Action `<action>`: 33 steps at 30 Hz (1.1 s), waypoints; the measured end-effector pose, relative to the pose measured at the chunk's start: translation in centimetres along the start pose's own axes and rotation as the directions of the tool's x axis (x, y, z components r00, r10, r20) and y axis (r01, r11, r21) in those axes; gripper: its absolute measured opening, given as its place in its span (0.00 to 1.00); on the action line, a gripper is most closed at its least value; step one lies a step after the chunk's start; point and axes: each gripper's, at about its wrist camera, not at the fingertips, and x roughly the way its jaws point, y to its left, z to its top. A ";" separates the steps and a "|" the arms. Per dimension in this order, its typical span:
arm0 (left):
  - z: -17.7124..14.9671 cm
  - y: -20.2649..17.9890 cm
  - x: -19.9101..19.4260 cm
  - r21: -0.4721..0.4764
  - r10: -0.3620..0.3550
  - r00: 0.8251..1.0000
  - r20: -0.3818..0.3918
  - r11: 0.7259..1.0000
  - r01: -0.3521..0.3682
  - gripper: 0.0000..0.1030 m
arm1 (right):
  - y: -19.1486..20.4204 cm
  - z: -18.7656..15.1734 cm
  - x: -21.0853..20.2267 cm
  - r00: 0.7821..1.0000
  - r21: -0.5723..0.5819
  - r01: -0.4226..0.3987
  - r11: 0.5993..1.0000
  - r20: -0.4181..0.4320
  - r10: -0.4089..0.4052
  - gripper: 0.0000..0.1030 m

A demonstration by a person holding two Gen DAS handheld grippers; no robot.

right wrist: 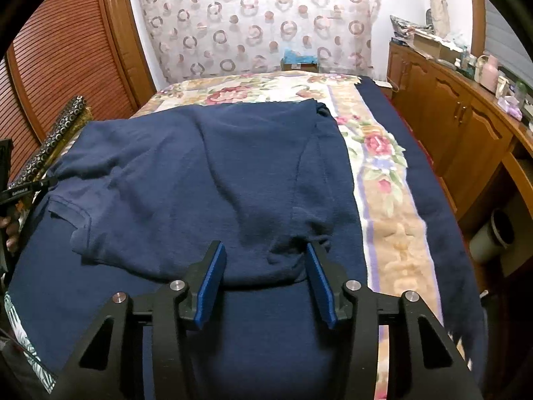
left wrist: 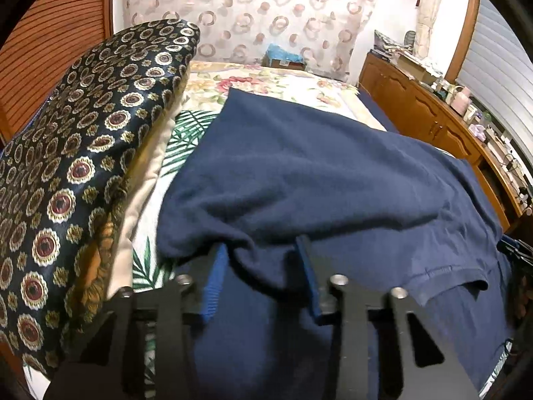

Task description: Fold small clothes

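Note:
A navy shirt (left wrist: 299,166) lies spread on a bed, with a sleeve hem toward the lower right in the left wrist view. My left gripper (left wrist: 260,250) sits at the shirt's near left edge. A bunched fold of the fabric fills the gap between its blue pads (left wrist: 210,286) and drapes over the left one. In the right wrist view the shirt (right wrist: 206,166) is drawn to a point at the left gripper (right wrist: 41,185). My right gripper (right wrist: 265,246) stands open over the shirt's near right edge. Flat cloth lies between its pads (right wrist: 319,283), and the right tip touches a small ruck.
Under the shirt a navy blanket (right wrist: 266,333) covers a floral bedspread (right wrist: 383,180). A dark medallion-patterned pillow (left wrist: 83,150) rises close on the left. A wooden cabinet (right wrist: 466,133) with clutter on top runs along the right. A slatted wooden door (right wrist: 60,53) stands at the left.

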 end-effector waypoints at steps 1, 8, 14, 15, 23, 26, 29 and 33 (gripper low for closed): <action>0.2 0.1 0.1 0.003 0.011 1.000 0.001 1.000 -0.011 0.27 | -0.1 0.1 -0.1 1.000 -0.002 0.005 1.000 -0.001 -0.005 0.44; 0.3 -0.1 -0.7 0.046 0.000 1.000 0.031 0.999 -0.002 0.05 | -0.3 0.4 -0.2 1.000 -0.046 0.025 0.999 0.002 -0.025 0.10; 0.0 0.0 -4.3 0.059 -0.023 0.993 0.119 0.998 0.016 0.04 | -0.1 1.5 -2.4 0.996 -0.064 -0.037 0.997 0.083 0.042 0.06; 0.0 -0.1 -5.1 0.061 -0.029 0.990 0.136 0.998 0.021 0.04 | 0.0 1.8 -2.9 0.994 -0.064 -0.039 0.997 0.102 0.045 0.06; -1.3 0.5 -9.6 0.070 -0.059 0.975 0.213 0.997 0.045 0.04 | 0.4 2.6 -7.4 0.978 -0.076 -0.034 0.997 0.201 0.049 0.05; -1.9 0.5 -11.2 0.074 -0.067 0.969 0.237 0.996 0.051 0.04 | 0.6 1.7 -9.1 0.972 -0.076 -0.035 0.997 0.227 0.052 0.05; -3.0 0.1 -12.8 0.085 -0.076 0.965 0.252 0.995 0.056 0.04 | 0.9 0.3 -10.6 0.969 -0.075 -0.038 0.996 0.241 0.055 0.05; -4.7 -0.1 -14.6 0.101 -0.090 0.960 0.265 0.993 0.065 0.04 | 1.0 -2.0 -11.8 0.969 -0.076 -0.029 0.997 0.242 0.047 0.05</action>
